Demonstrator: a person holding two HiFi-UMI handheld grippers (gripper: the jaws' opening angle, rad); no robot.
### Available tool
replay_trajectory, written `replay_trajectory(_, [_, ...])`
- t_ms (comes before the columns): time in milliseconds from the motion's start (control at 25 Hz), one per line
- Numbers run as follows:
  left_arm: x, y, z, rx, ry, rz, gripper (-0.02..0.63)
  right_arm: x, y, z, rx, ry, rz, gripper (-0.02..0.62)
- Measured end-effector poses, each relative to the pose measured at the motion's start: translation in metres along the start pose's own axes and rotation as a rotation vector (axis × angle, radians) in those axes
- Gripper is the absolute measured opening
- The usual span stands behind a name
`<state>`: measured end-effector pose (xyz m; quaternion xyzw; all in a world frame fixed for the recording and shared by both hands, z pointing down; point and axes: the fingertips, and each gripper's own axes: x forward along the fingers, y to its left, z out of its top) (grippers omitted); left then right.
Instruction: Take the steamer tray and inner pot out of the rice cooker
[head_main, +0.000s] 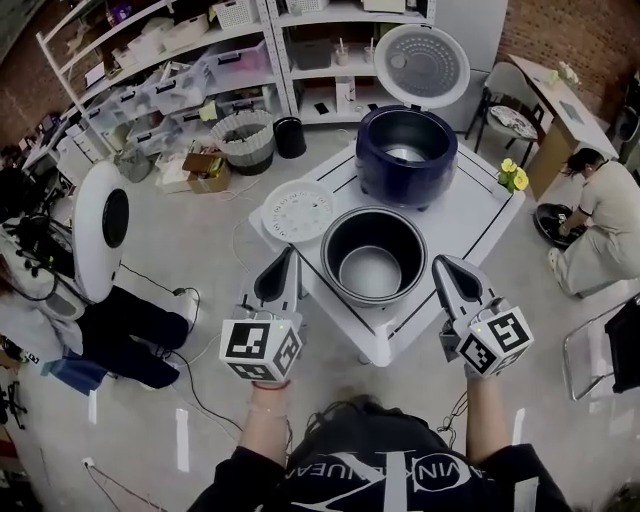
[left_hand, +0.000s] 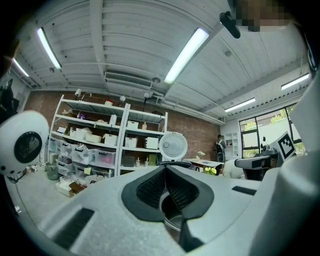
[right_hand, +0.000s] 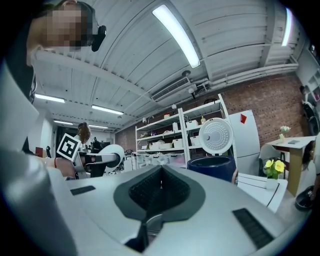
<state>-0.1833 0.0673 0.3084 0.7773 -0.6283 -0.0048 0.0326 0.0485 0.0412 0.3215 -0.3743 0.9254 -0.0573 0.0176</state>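
Metal, round and smooth-walled, the inner pot (head_main: 373, 262) stands upright on the white bench (head_main: 480, 215), with only its own bare grey bottom showing inside. Just left of the pot lies the steamer tray (head_main: 298, 212), a flat white perforated disc, and behind the pot stands the dark blue rice cooker (head_main: 378, 172), its rounded body open and its white, dimpled lid (head_main: 421, 65) tipped up. Nearer than the pot, one at each side of it, the left tool (head_main: 286, 262) and right tool (head_main: 445, 268) hang with their black ribbed pads pressed together on nothing.
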Motion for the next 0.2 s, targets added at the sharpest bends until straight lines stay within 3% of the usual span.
replay_trajectory(200, [-0.0035,0.0040,-0.0007,-0.005,0.003,0.004,0.014,0.0026,0.0048,-0.0023,0.005,0.004,0.008,-0.002])
